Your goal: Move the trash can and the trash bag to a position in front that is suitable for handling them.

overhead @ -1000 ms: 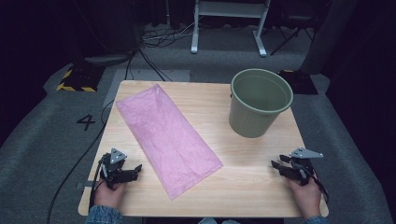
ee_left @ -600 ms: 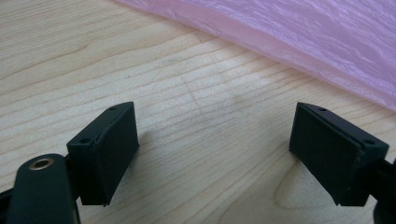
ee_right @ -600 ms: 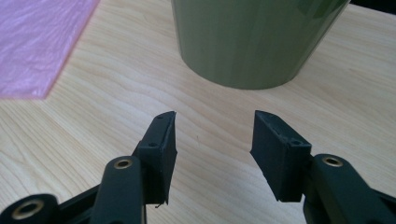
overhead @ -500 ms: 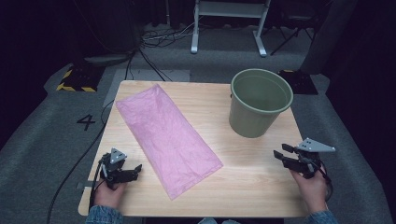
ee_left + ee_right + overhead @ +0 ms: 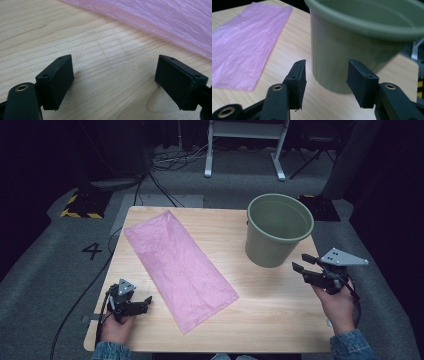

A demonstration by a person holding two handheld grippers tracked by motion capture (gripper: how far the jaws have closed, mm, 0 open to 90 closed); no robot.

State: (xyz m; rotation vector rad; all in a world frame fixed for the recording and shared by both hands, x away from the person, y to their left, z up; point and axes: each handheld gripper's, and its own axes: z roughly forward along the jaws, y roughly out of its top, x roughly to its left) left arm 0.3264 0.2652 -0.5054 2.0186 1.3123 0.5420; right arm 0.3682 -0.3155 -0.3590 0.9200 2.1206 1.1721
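The worktop (image 5: 260, 305) is pale wood, with dark floor around it. A pink plastic bag (image 5: 180, 267) lies flat and diagonal across its left half, one short end toward the far left corner, the other near the front middle. It looks thin, limp and slippery, so I judge it will weigh almost nothing, crumple at a touch and slide on the wood; a pinch at a corner or along an edge should lift it best. The green bucket (image 5: 276, 232) stands upright and empty at the far right, well apart from the bag. It seems stiff and light, and its rim offers the surest hold. The right gripper (image 5: 306, 269) hangs just before the bucket's wall, jaws parted with nothing between them. The left gripper (image 5: 144, 303) sits low at the front left, just beside the bag's long edge, jaws spread wide and empty.
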